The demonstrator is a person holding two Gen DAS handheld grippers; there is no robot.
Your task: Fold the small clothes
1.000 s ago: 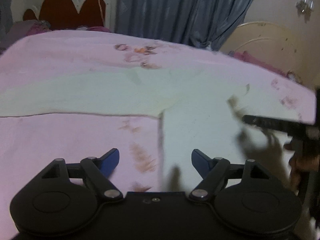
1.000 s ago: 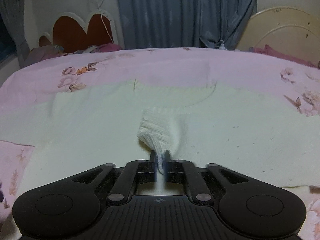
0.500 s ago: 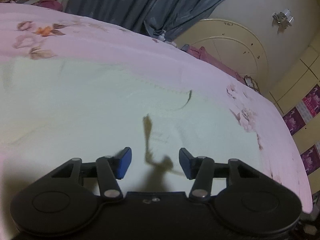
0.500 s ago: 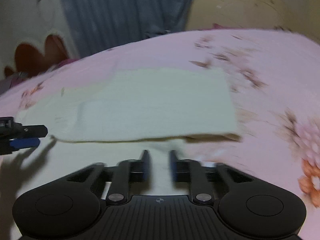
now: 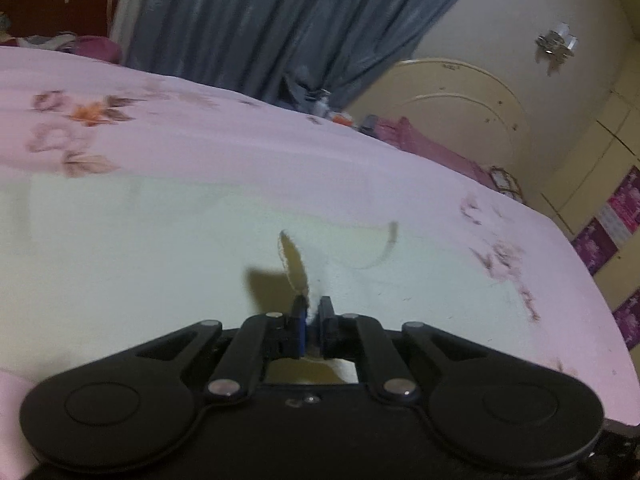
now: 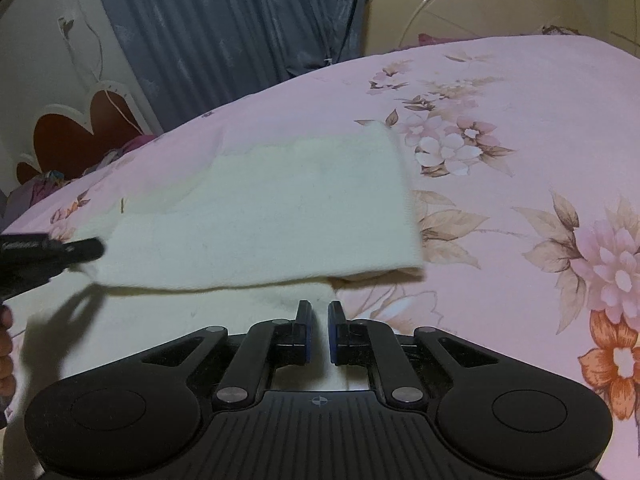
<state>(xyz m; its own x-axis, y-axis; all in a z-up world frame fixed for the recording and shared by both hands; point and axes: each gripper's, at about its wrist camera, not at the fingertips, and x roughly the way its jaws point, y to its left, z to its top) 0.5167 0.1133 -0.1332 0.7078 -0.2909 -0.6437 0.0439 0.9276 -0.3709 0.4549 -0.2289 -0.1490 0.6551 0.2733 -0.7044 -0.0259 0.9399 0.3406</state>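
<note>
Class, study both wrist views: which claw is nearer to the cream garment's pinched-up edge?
Left. The left claw is shut on the cream garment, pinching that raised edge between its fingers. The right claw sits beside the garment's near fold, slightly parted and holding nothing.

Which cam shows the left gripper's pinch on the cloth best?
Left wrist view: the left gripper is shut on a raised fold of the cloth, seen head-on. The right wrist view shows only its dark fingertip at the frame's left edge, beside the folded layer; the pinch itself is not visible.
</note>
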